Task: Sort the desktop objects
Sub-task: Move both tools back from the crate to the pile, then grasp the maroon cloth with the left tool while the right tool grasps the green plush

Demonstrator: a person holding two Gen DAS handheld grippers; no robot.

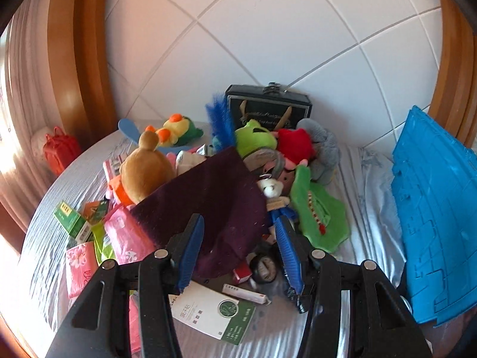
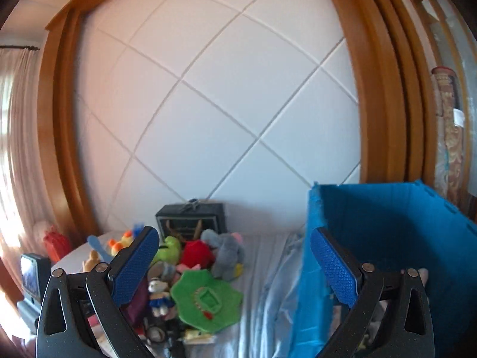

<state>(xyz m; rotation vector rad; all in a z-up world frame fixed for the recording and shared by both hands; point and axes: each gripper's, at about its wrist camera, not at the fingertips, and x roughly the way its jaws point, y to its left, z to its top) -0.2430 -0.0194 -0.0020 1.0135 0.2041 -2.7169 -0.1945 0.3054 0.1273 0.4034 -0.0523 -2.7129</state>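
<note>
A pile of toys and small boxes lies on a pale striped sheet. My left gripper [image 1: 240, 235] is open just above a dark purple cloth pouch [image 1: 214, 205] in the middle of the pile; its jaws straddle the pouch's near end without closing. Around it lie a brown plush [image 1: 143, 173], a green felt crocodile [image 1: 319, 211] and a small white bear [image 1: 269, 186]. My right gripper [image 2: 235, 265] is open and empty, held high by the blue crate [image 2: 387, 244], whose left wall sits between its fingers.
A black gift box [image 1: 268, 104] stands against the white panelled wall. A red case [image 1: 59, 149] sits far left. Pink packets [image 1: 80, 265], green boxes [image 1: 70, 217] and a white-green card box [image 1: 214, 313] lie at the near side. The blue crate [image 1: 438, 223] stands on the right.
</note>
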